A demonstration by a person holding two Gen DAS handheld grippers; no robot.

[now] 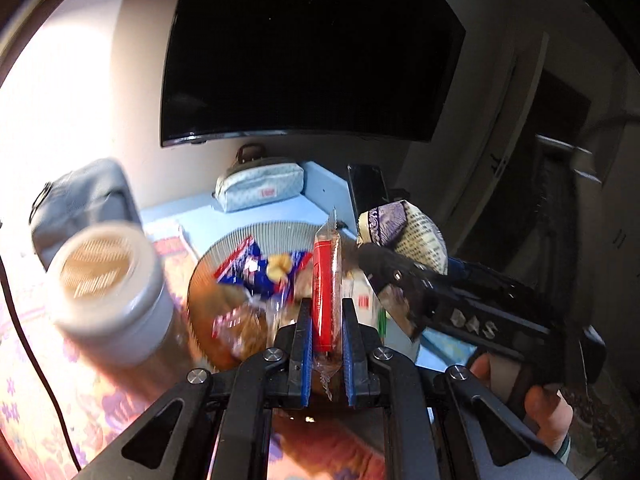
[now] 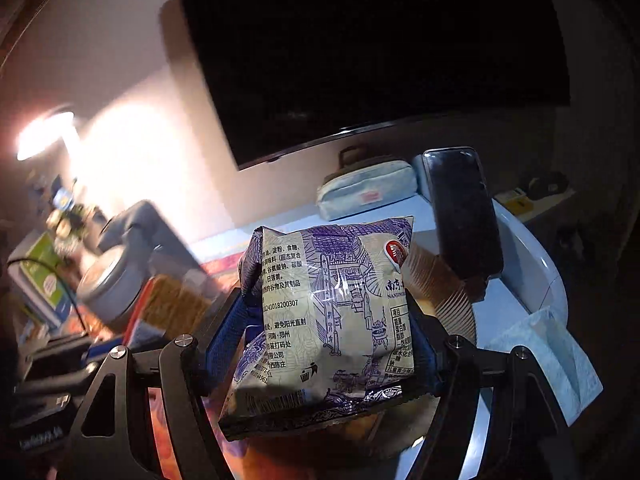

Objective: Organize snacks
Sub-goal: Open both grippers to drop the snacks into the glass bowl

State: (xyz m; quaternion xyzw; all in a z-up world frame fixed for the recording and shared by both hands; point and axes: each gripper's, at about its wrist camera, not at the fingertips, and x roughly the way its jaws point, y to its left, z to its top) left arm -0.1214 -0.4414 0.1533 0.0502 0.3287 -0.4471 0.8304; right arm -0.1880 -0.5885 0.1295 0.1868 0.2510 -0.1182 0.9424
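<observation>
Left gripper [image 1: 326,320]: its blue fingers [image 1: 306,352] squeeze a thin red snack stick [image 1: 325,292] in a clear wrapper. The stick stands up between them.
Right gripper [image 2: 332,332]: its fingers hug a puffy snack bag [image 2: 340,312] with purple drawings. The bag is lifted off the table.
Round basket [image 1: 280,230]: it sits on the table, below the red stick. More snack packs [image 1: 260,276] lie inside it.
White jar [image 1: 108,284]: it stands left of the basket.
Pencil pouch [image 1: 260,190]: far back, under the dark screen [image 1: 312,52].
Hand [image 1: 540,404]: it grips the right gripper's handle.
</observation>
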